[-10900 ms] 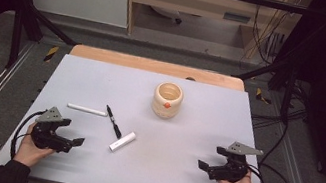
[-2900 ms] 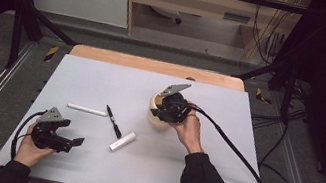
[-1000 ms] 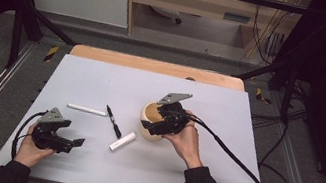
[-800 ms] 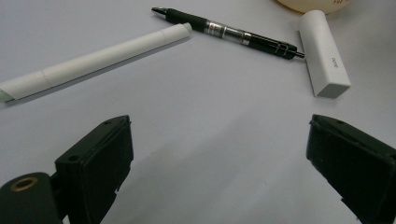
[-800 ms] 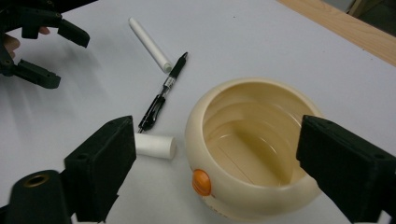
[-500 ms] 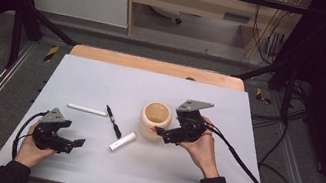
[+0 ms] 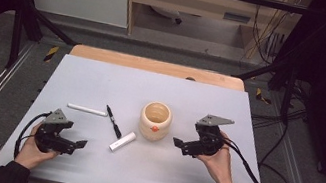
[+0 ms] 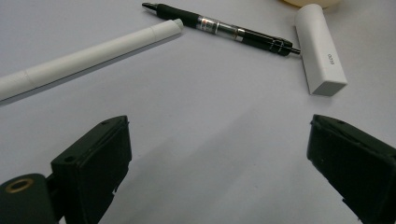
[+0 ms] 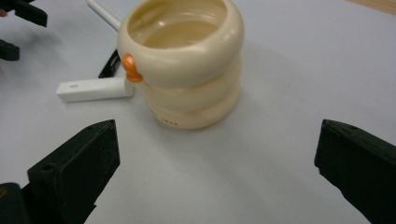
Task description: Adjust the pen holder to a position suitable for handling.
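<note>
A cream ribbed cup with a small orange knob stands upright and empty near the table's middle. Just right of it my right gripper is open, jaws pointed at the cup and apart from it. To the cup's left lie a white block, a black pen and a long white stick. My left gripper rests open at the front left, nothing between its jaws, facing these items.
The grey table top ends in a wooden strip at the back. A cable trails from the right gripper over the table's right side. Metal rails run along both sides of the table.
My right gripper carried the cup from farther back toward the table's middle, let it go and drew back to the right. The left gripper has stayed put.
</note>
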`<state>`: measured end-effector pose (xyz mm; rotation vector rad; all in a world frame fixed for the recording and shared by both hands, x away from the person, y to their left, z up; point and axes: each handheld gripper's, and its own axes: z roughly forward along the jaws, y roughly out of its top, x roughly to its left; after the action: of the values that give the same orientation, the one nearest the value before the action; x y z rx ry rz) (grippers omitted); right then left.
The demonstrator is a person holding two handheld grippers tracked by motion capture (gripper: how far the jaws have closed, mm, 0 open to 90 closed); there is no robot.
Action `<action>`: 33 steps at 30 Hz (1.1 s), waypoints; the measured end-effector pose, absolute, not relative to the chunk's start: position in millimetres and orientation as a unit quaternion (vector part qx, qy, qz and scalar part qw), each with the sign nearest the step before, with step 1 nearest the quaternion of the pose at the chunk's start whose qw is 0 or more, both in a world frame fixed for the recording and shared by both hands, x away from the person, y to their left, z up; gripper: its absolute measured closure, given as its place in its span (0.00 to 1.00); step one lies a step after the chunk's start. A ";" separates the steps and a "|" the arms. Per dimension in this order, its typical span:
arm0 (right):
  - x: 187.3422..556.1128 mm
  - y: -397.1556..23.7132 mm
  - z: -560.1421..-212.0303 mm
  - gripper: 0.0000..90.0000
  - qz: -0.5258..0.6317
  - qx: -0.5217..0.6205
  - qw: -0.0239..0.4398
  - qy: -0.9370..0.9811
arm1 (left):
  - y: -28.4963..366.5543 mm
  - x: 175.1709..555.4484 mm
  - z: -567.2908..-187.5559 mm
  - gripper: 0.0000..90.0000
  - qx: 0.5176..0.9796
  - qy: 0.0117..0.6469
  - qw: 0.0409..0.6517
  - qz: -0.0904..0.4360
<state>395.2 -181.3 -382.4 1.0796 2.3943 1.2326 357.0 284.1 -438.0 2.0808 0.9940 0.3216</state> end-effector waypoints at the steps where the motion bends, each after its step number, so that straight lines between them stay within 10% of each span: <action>1: 394.4 -185.7 -386.6 0.01 0.419 0.375 0.117 0.818 | 283.2 356.8 -438.0 0.07 0.821 0.392 0.395 0.127; 33: 377.0 -234.8 -439.6 0.01 0.403 0.408 0.108 0.812 | 229.5 363.0 -412.7 0.08 0.848 0.370 0.361 0.120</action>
<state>377.0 -234.8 -439.6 1.2006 2.3893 1.1868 363.0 229.5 -412.7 2.1852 0.9522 0.3087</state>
